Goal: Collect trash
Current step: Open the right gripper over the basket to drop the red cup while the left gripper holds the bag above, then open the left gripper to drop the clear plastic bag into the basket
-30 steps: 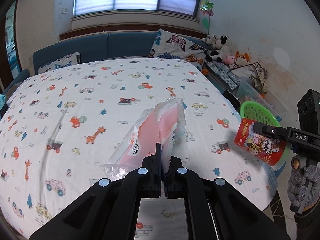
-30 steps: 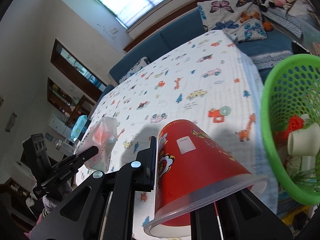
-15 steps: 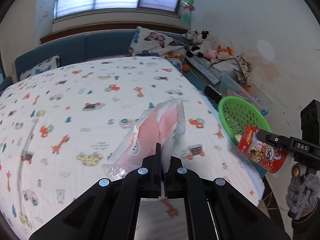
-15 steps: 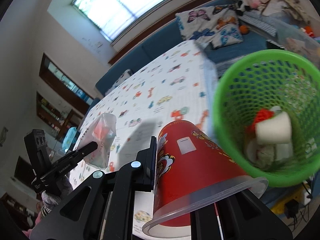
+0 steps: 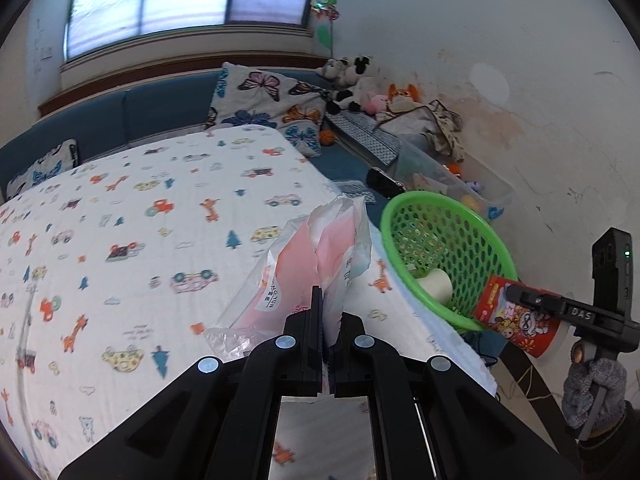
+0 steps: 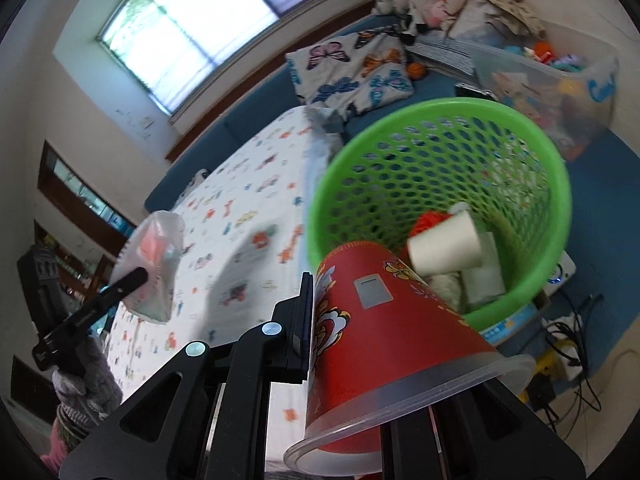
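Note:
My left gripper point(image 5: 326, 300) is shut on a clear plastic bag with pink contents point(image 5: 316, 260), held above the right edge of the bed. In the right wrist view that bag point(image 6: 154, 248) hangs from the left gripper point(image 6: 138, 278) at the far left. My right gripper point(image 6: 356, 320) is shut on a red printed paper cup point(image 6: 384, 320), tipped on its side at the near rim of the green mesh basket point(image 6: 554, 168). From the left wrist view, the cup point(image 5: 514, 320) overlaps the basket's point(image 5: 400, 216) lower right rim. A white paper cup point(image 6: 444, 248) and other scraps lie inside.
The bed's cartoon-print sheet point(image 5: 140, 240) fills the left. A butterfly pillow point(image 5: 272, 104), plush toys point(image 5: 352, 80) and a clear storage bin point(image 6: 560, 80) sit behind the basket. Cables and a power strip point(image 6: 560, 360) lie on the floor to its right.
Both grippers have swung right, from over the bed toward the green basket. The red cup, earlier beside the basket, now sits at its near rim. Neither grip has changed.

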{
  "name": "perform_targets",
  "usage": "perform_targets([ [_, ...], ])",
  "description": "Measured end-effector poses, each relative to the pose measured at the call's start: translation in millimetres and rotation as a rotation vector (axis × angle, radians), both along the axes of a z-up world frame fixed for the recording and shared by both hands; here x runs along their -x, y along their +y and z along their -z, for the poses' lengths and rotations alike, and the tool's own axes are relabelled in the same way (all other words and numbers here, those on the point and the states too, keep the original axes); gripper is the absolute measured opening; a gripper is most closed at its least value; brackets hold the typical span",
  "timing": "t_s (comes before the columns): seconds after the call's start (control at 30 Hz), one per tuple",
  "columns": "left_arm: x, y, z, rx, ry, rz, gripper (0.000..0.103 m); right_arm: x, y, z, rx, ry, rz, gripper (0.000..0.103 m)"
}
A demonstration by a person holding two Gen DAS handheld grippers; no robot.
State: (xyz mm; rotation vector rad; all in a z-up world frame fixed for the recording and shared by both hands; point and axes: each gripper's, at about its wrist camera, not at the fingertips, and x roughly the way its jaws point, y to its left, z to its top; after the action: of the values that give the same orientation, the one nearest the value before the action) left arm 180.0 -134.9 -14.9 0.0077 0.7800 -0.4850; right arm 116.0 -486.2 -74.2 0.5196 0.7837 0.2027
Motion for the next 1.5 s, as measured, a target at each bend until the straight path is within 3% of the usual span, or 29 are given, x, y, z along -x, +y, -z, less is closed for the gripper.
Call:
perform_targets([
  [0.23, -6, -29, -2, -0.018, 0.003, 0.052, 0.002, -16, -16, 4, 0.036, 0.015, 0.009, 0.013],
  [0.5, -21, -63, -2, -0.043, 0.010, 0.109, 0.002, -68, -30, 13, 0.100, 0.091, 0.012, 0.015],
  [0.6, -28, -79, -1, -0.052, 0.019, 0.132, 0.002, -87, -38, 16, 0.120, 0.110, 0.021, 0.025],
  [0.67, -31, -89, -1, -0.058, 0.022, 0.147, 0.002, -98, -43, 18, 0.129, 0.128, 0.023, 0.042],
  [0.7, -32, -95, 0, -0.063, 0.024, 0.158, 0.002, -101, -44, 19, 0.136, 0.130, 0.025, 0.055],
  [0.77, -35, -104, 1, -0.068, 0.027, 0.174, 0.002, -105, -46, 20, 0.164, 0.136, 0.030, 0.057],
  [0.87, -41, -121, 4, -0.077, 0.035, 0.199, 0.002, -104, -49, 22, 0.172, 0.145, 0.021, 0.061],
  [0.9, -43, -124, 5, -0.078, 0.039, 0.204, 0.002, -103, -50, 22, 0.172, 0.145, 0.023, 0.066],
  [1.17, -59, -162, 20, -0.093, 0.082, 0.248, 0.002, -74, -64, 18, 0.164, 0.147, 0.044, 0.068],
  [1.5, -73, -193, 41, -0.099, 0.154, 0.276, 0.002, -38, -59, 8, 0.228, 0.127, 0.073, 0.081],
])
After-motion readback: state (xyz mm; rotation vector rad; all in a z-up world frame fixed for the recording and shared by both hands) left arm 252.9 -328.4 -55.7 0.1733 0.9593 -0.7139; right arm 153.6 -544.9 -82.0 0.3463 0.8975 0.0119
